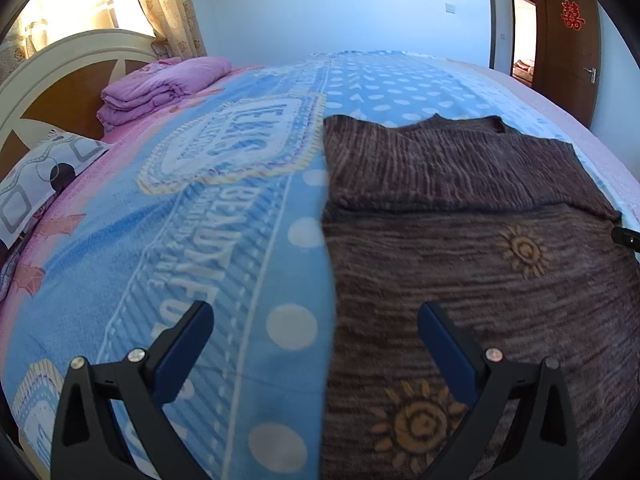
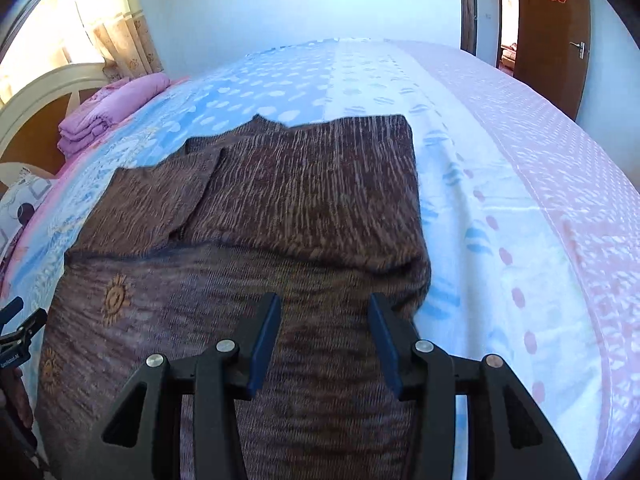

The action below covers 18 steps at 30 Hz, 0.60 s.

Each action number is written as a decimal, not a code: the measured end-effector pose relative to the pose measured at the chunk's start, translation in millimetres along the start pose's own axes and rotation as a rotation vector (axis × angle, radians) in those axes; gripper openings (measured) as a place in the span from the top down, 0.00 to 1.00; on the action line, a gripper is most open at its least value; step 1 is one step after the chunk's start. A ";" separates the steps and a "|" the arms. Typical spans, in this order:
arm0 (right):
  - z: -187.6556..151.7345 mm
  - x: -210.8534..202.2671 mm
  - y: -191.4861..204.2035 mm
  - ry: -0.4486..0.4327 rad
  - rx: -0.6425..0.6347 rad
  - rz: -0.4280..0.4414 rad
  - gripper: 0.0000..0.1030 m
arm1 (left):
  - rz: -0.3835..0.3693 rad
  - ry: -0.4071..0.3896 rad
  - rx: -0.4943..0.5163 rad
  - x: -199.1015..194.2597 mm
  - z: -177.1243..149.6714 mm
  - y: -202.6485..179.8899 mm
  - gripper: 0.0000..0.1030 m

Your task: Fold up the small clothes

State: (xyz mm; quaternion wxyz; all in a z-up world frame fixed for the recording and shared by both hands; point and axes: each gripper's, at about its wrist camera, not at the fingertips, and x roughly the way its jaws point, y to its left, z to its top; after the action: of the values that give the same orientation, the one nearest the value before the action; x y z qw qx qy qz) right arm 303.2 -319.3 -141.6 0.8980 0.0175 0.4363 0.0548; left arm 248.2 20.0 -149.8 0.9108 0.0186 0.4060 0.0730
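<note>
A: Where's the brown sweater (image 2: pixel 256 216)?
B: Flat on the blue blanket (image 1: pixel 224 240). Its left edge runs between the left gripper (image 1: pixel 316 320)'s wide-open jaws.
A: The right gripper (image 2: pixel 325 312)?
B: Half-open over its right side, gripping nothing.

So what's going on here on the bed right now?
A person with a handheld gripper in each hand is folding a brown striped knit sweater with sun motifs on a blue polka-dot blanket. Both sleeves are already folded in across the top. The left gripper hovers open over the sweater's left edge, and the right gripper hovers open above its lower right part. Neither holds anything.
</note>
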 end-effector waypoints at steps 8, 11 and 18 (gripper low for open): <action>-32.6 -20.9 9.6 0.013 -0.047 0.012 0.53 | -0.009 -0.019 0.021 -16.2 -15.1 -7.9 0.00; -46.3 -29.9 12.5 0.019 -0.052 0.028 0.53 | -0.019 -0.024 0.029 -23.9 -18.8 -9.3 0.00; -72.2 -46.3 20.6 0.014 -0.067 0.041 0.49 | -0.032 -0.027 0.051 -39.1 -31.0 -13.7 0.00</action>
State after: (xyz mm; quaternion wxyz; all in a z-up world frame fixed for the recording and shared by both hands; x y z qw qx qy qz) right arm 216.4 -305.3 -148.5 0.8936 -0.0039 0.4401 0.0878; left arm 201.0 -0.1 -143.0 0.9165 0.0360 0.3956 0.0477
